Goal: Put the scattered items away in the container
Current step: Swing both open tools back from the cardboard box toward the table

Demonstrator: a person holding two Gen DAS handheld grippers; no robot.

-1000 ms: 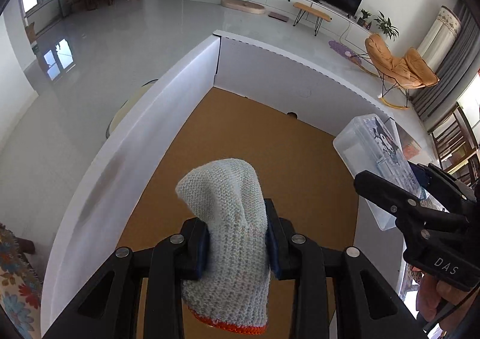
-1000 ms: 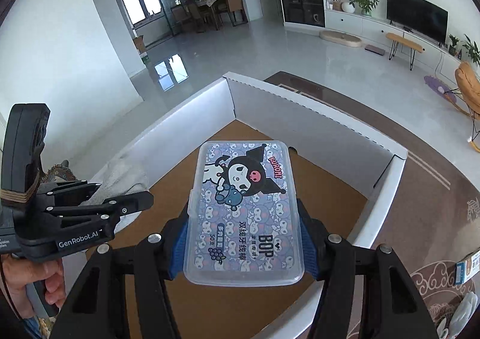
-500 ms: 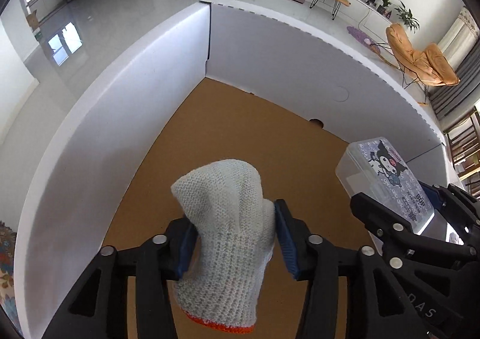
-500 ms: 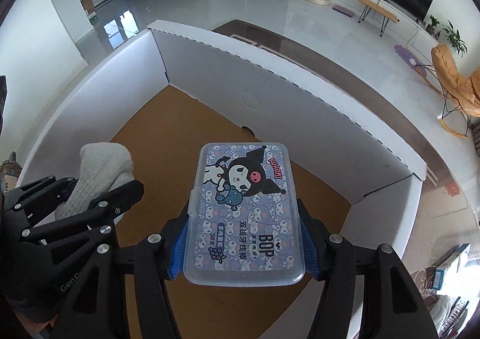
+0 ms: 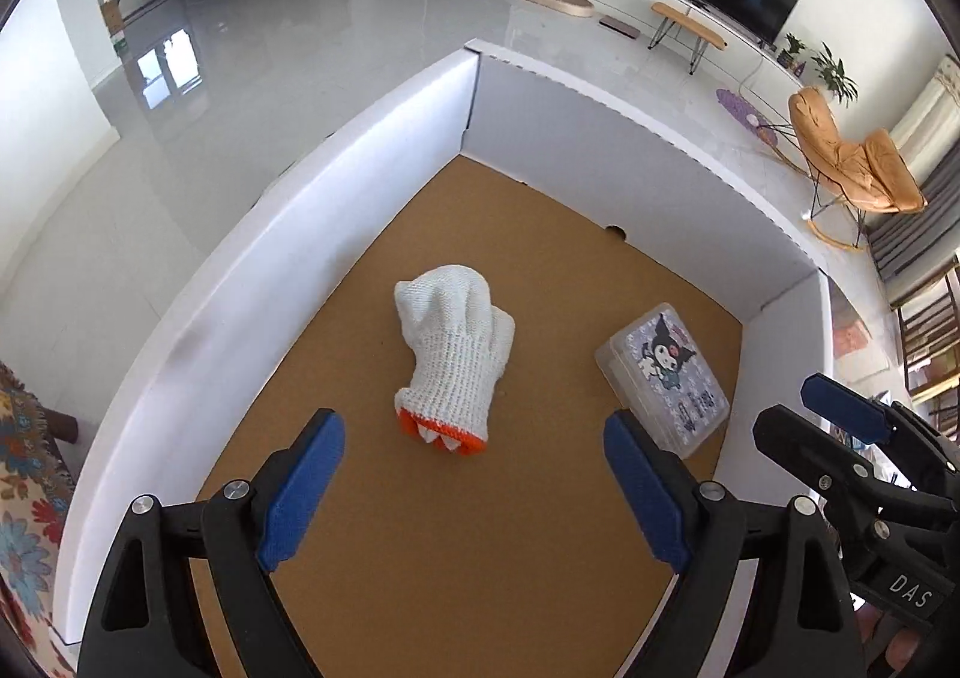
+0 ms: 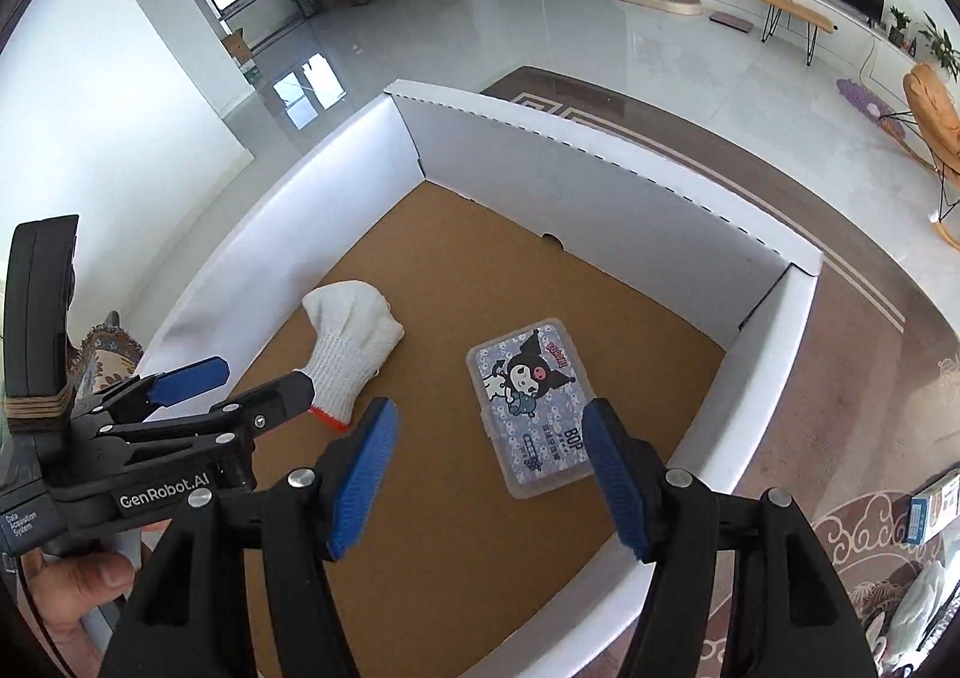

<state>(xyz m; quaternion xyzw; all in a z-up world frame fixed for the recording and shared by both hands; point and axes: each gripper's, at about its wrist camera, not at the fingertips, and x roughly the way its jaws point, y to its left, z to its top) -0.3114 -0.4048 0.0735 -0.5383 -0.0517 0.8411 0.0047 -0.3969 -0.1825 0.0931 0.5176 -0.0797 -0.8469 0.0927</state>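
A white knit glove (image 5: 456,354) with an orange cuff lies on the brown floor of the white cardboard box (image 5: 336,186); it also shows in the right wrist view (image 6: 354,342). A clear plastic case with a cartoon label (image 5: 666,378) lies flat to its right, seen too in the right wrist view (image 6: 531,405). My left gripper (image 5: 474,492) is open and empty above the box floor, just behind the glove. My right gripper (image 6: 489,474) is open and empty above the case's near end. The box (image 6: 600,180) surrounds both items.
The box stands on a patterned brown rug (image 6: 870,378). A small blue and white carton (image 6: 933,504) lies on the rug at the right. Glossy white floor (image 5: 270,78), a TV unit (image 5: 726,6) and an orange rocking chair (image 5: 852,162) lie beyond.
Both grippers opened and pulled up and back. The glove dropped from the left gripper and the case from the right; both now lie on the box floor.
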